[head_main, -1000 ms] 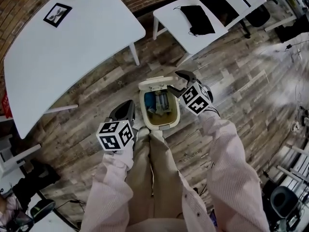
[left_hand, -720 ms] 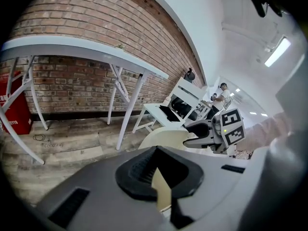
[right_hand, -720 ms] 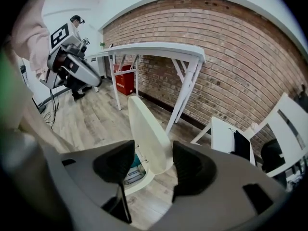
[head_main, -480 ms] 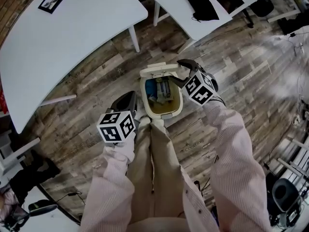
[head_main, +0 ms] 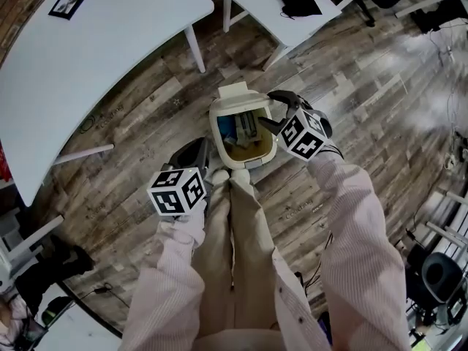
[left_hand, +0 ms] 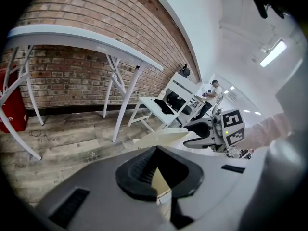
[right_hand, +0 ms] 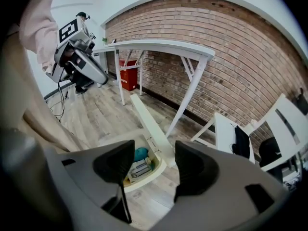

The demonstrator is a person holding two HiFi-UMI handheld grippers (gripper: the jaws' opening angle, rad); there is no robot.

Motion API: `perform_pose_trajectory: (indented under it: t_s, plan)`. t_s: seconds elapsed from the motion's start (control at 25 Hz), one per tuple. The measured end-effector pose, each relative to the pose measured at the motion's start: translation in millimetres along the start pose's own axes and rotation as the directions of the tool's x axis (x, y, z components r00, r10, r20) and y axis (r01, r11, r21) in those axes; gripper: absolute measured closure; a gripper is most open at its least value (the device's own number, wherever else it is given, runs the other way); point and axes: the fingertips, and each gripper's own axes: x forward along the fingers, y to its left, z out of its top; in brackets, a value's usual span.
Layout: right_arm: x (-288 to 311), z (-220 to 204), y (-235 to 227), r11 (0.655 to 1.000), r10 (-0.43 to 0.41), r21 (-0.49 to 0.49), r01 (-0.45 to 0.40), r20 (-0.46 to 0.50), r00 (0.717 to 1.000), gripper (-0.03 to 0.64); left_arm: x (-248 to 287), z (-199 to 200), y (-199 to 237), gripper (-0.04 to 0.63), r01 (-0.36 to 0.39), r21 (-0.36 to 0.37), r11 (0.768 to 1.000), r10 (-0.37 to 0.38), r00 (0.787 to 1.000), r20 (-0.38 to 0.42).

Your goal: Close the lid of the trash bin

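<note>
Now: trash bin [head_main: 213, 139] lid [head_main: 238, 93] up; R gripper [head_main: 272, 112] jaws apart by lid; L gripper [head_main: 191, 156] jaws together, empty.

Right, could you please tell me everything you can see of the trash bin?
The trash bin is a small, cream, rounded one that looks like plastic. It stands upright on the wooden floor, just ahead of the person's feet. Its hinged lid is open, raised at the far side. Inside lie a blue item and what looks like packaging. The right gripper, jaws apart, is at its right rim beside the lid; contact cannot be told.
</note>
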Motion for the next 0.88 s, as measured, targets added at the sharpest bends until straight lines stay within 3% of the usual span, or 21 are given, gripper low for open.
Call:
perform_pose_trajectory:
  t_s: [0.48,0.88]
  plan:
    - [-4.8,-30.9,52.7,0.999,0.001,0.038,0.000,-0.027,1.000,0.367,-5.6,-31.1,-10.9,0.601,0.058,0.035,0.998,-0.057,0.997,-0.044]
    - [-6.4,-46.0,82.6,0.999,0.017,0.047,-0.016,-0.028,0.999,0.367,-16.8,-57.5,-14.8,0.601,0.045,0.025,0.999,-0.043,0.997,-0.058]
